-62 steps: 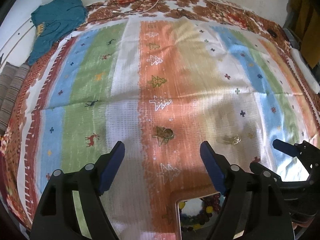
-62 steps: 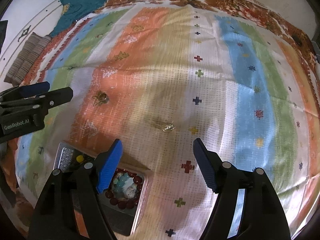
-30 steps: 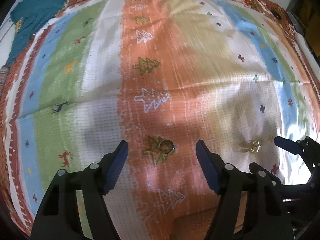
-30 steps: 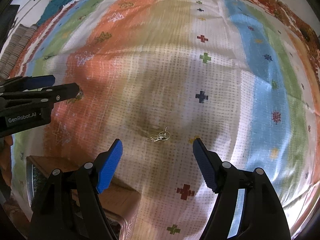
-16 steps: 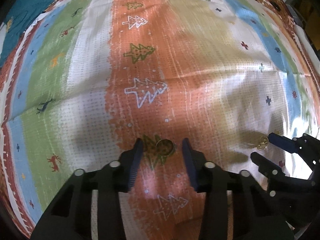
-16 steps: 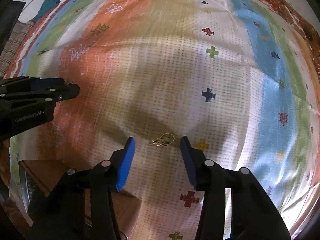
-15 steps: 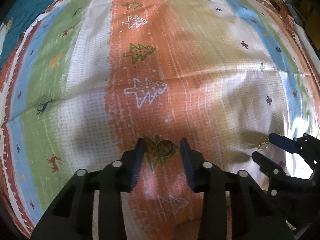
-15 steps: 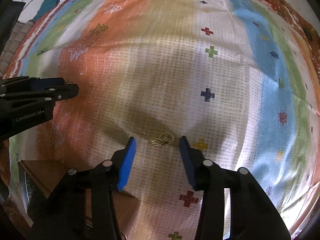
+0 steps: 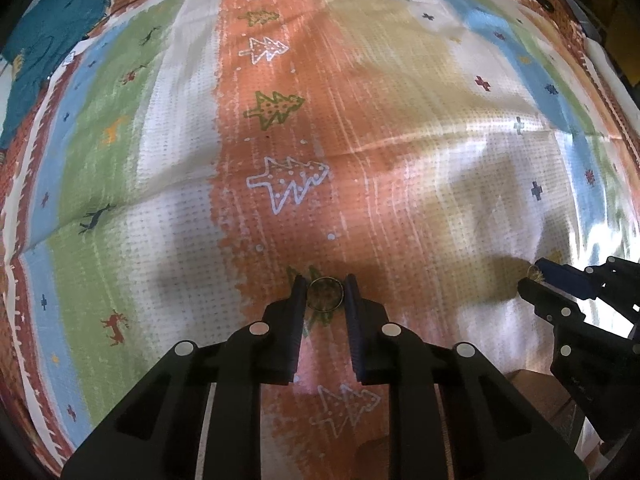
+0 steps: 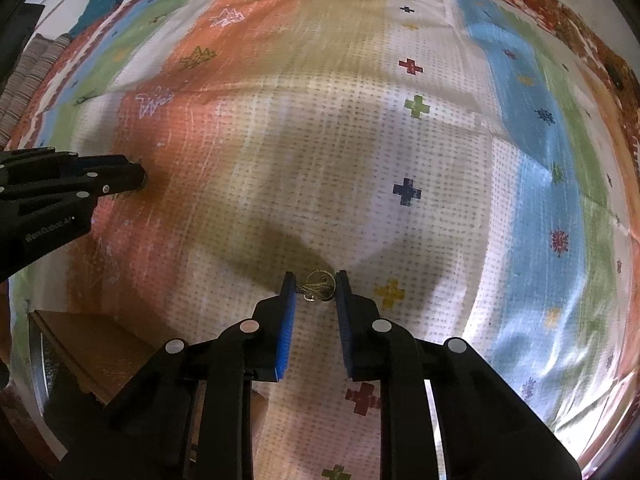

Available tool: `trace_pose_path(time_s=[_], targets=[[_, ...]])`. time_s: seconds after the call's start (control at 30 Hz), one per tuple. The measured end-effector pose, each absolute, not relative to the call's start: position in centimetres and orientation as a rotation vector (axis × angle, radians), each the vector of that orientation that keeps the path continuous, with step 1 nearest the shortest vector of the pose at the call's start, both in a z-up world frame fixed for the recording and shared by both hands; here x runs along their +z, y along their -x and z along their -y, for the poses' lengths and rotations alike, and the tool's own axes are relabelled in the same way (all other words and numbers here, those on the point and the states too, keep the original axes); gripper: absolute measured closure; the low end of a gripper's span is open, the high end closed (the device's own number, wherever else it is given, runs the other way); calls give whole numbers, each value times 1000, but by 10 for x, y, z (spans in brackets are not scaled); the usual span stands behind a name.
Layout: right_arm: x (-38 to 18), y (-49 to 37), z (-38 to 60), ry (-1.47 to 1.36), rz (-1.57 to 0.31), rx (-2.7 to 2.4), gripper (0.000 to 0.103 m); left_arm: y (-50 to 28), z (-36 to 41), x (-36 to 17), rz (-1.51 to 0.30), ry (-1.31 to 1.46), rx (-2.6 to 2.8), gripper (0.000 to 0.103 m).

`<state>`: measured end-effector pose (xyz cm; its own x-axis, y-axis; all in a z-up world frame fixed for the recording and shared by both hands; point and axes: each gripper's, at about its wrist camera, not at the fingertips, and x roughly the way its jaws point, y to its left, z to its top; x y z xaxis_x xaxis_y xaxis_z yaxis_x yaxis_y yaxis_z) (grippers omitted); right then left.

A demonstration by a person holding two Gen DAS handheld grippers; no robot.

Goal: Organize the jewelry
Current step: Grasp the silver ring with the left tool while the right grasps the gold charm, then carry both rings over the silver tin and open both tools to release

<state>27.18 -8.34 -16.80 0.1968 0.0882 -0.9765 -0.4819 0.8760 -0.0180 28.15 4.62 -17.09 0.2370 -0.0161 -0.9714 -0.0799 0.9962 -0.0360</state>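
A gold ring [image 9: 325,294] lies on the orange stripe of the striped bedspread [image 9: 360,120]. My left gripper [image 9: 324,286] is down on the cloth with its jaws closed against both sides of the ring. A gold earring [image 10: 318,285] with a hoop lies on the tan stripe. My right gripper [image 10: 316,280] has its jaws closed against both sides of the earring. The left gripper also shows in the right wrist view [image 10: 132,178], and the right gripper shows in the left wrist view [image 9: 536,276].
A wooden jewelry box [image 10: 96,344] sits on the bedspread [image 10: 440,120] at the near left of the right gripper; its corner also shows in the left wrist view [image 9: 540,392]. A teal garment [image 9: 44,48] lies at the far left edge.
Both grippers moved down and forward to the cloth. Both jaw pairs closed from wide open, the left onto the ring and the right onto the earring.
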Motion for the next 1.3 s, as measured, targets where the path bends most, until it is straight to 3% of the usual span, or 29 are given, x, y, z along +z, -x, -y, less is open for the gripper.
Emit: trace_pose_path(time_s=[1.3], targets=[[-86, -235, 105, 236, -1145, 408, 82, -232, -24, -84, -1154, 78, -30, 84]])
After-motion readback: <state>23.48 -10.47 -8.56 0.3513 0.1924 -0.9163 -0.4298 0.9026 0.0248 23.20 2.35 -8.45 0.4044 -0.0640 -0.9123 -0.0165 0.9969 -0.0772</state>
